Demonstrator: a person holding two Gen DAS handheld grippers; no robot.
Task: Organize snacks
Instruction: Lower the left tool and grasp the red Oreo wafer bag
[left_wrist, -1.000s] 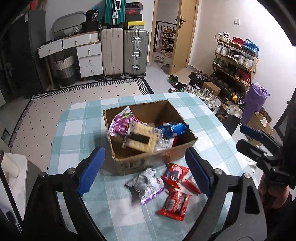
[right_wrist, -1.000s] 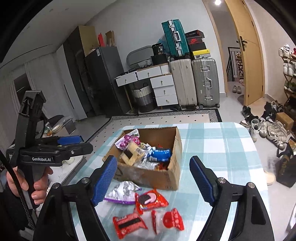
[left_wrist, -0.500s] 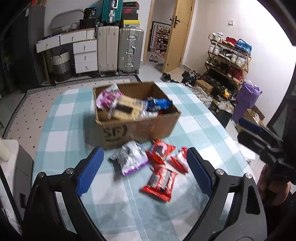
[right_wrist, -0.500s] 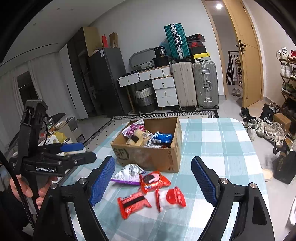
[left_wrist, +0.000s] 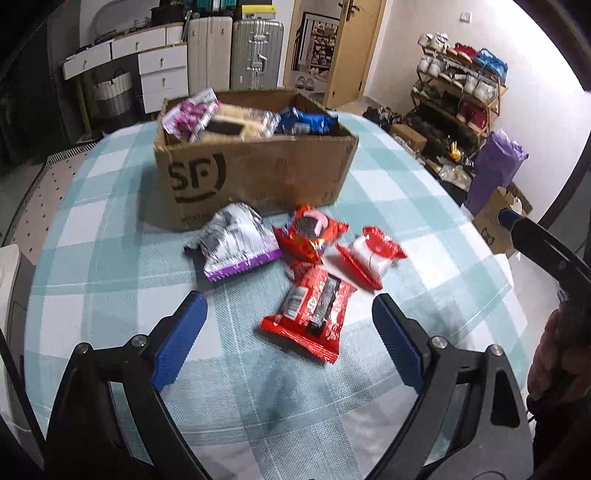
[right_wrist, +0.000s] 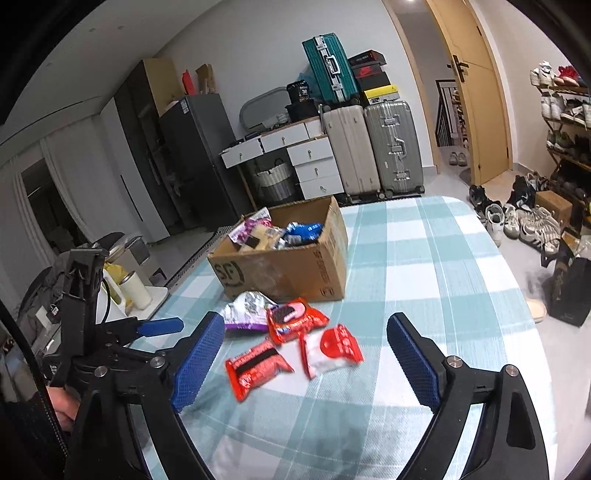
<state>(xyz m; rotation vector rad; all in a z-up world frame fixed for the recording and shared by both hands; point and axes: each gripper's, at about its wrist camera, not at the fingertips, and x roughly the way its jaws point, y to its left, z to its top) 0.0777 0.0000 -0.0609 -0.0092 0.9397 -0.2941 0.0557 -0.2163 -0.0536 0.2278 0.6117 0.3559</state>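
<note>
Done: box (left_wrist: 255, 173) at the counter's (left_wrist: 92, 266) far side holds several snacks.
Left: four packets (left_wrist: 310, 310) lie loose just near of the box.
Left gripper (left_wrist: 288, 332): open, empty.
Right gripper (right_wrist: 306, 354): jaws just opened wider, empty.

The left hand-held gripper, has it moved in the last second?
Yes. The left hand-held gripper has dropped toward the table, judged against the cardboard box, whose side now shows rather than its inside.
</note>
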